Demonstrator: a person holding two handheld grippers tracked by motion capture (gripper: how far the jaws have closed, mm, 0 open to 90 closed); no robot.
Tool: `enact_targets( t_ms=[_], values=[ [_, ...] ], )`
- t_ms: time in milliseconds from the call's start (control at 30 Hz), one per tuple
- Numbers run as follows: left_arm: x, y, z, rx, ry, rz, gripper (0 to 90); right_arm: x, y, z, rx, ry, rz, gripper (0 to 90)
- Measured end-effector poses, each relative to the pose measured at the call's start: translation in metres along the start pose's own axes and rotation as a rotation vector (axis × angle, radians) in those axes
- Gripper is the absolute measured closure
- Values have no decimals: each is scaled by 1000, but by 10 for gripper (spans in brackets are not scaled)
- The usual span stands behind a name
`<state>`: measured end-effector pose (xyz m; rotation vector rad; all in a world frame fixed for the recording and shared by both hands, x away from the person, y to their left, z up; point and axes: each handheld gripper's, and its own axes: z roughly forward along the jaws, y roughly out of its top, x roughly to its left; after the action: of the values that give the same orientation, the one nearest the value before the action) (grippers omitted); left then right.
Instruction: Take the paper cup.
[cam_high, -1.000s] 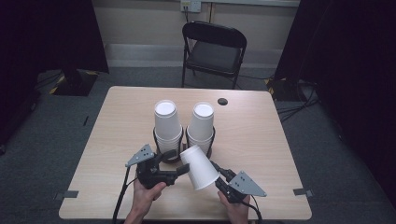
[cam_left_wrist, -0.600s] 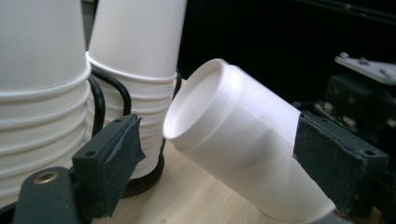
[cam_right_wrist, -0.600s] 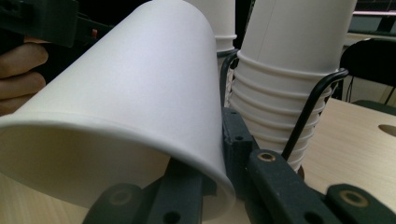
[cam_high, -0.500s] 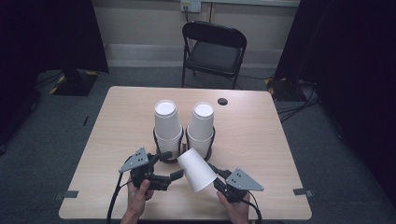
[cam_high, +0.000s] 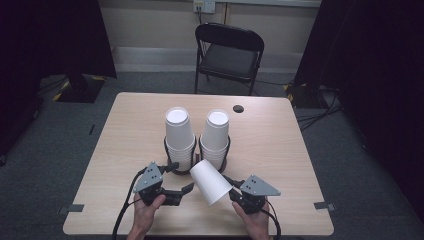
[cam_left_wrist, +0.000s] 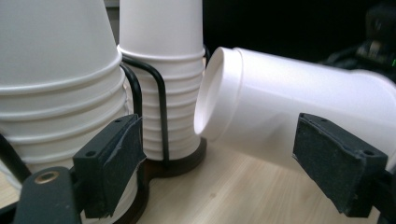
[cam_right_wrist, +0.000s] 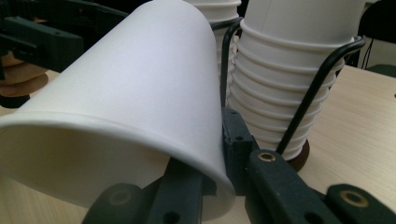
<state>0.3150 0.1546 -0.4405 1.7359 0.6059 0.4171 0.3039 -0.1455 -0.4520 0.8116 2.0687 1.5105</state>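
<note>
Holding one loose paper cup at the near table edge

Gripping a single white paper cup (cam_high: 210, 182) by its rim, my right gripper (cam_high: 235, 192) is keeping it tipped on its side, base pointing toward the two cup stacks (cam_high: 179, 137) in their black wire holder (cam_high: 172, 167). My left gripper (cam_high: 181, 179) is standing with jaws apart and empty, and it has drawn back from the cup over the last second. That is leaving the cup in one gripper alone; judging by this, a handover or separation step is finishing. Wooden table (cam_high: 280, 145) is otherwise bearing a small dark disc (cam_high: 238, 108).

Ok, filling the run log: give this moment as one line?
right claw: shut on paper cup rim, tilted | left claw: open, empty | cup stacks: in holder
</note>
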Motion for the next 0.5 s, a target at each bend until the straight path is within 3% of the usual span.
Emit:
enact_targets(
  t_ms=[133, 433, 500],
  values=[
    [-3, -2, 1, 11, -21, 20, 154, -4, 5, 1, 50, 23, 10, 863],
    [-8, -9, 2, 51, -14, 38, 154, -9, 9, 4, 134, 90, 24, 863],
    [-9, -10, 2, 64, -18, 58, 153, -11, 11, 5, 162, 107, 32, 863]
  ],
)
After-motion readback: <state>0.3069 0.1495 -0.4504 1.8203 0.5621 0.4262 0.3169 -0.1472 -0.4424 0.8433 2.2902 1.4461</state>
